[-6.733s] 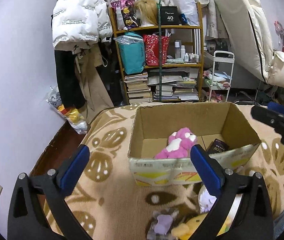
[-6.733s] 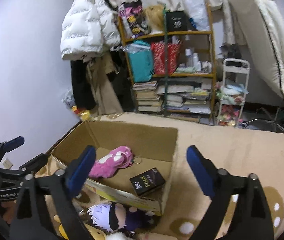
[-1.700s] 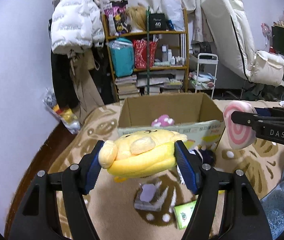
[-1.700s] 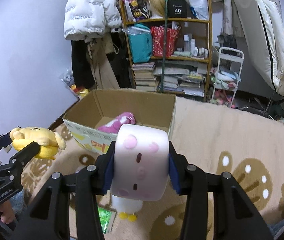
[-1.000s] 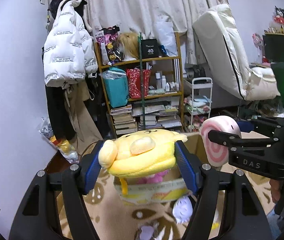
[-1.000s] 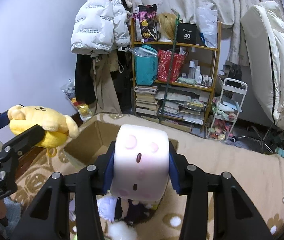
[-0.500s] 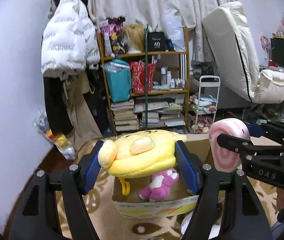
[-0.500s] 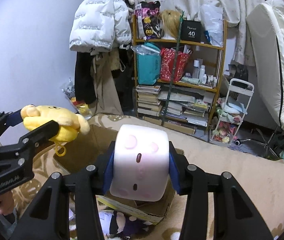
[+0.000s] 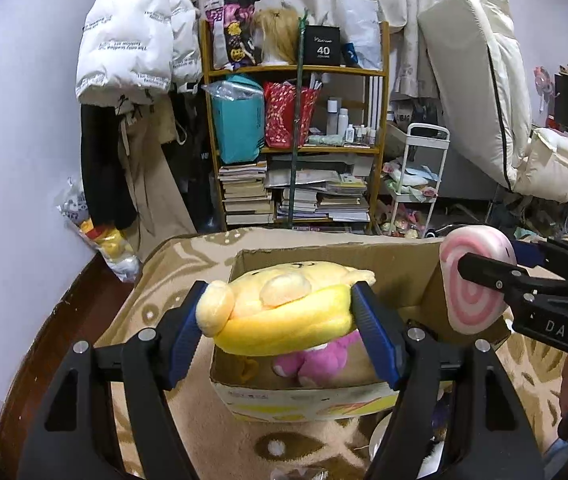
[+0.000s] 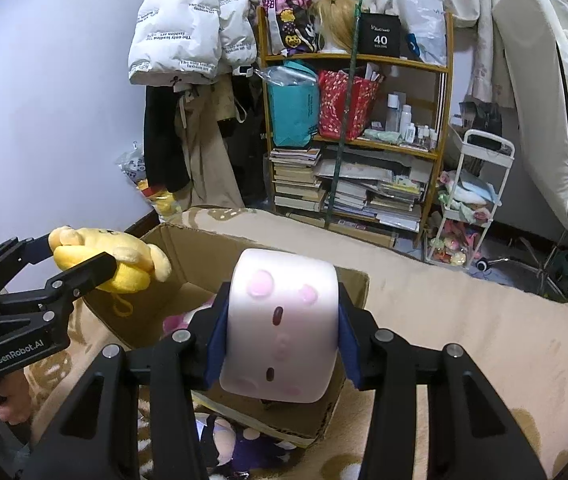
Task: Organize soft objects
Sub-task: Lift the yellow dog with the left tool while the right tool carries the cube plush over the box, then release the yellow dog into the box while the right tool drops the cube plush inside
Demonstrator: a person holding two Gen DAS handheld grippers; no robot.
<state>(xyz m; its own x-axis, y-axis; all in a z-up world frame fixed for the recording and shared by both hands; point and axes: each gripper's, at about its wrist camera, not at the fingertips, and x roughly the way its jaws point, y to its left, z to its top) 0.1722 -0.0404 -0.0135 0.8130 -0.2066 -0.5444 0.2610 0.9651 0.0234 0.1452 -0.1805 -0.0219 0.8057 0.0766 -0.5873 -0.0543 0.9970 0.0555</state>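
My left gripper is shut on a yellow dog plush and holds it above the near left part of the open cardboard box. The plush also shows in the right wrist view. My right gripper is shut on a white and pink roll-shaped plush, held above the box's right side; it also shows in the left wrist view. A pink plush lies inside the box.
The box stands on a beige patterned rug. More plush toys lie on the rug in front of the box. A cluttered wooden shelf, a white cart and hanging coats stand behind.
Both grippers have lowered and moved forward toward the box with their plush toys. The box now appears larger and closer below them.
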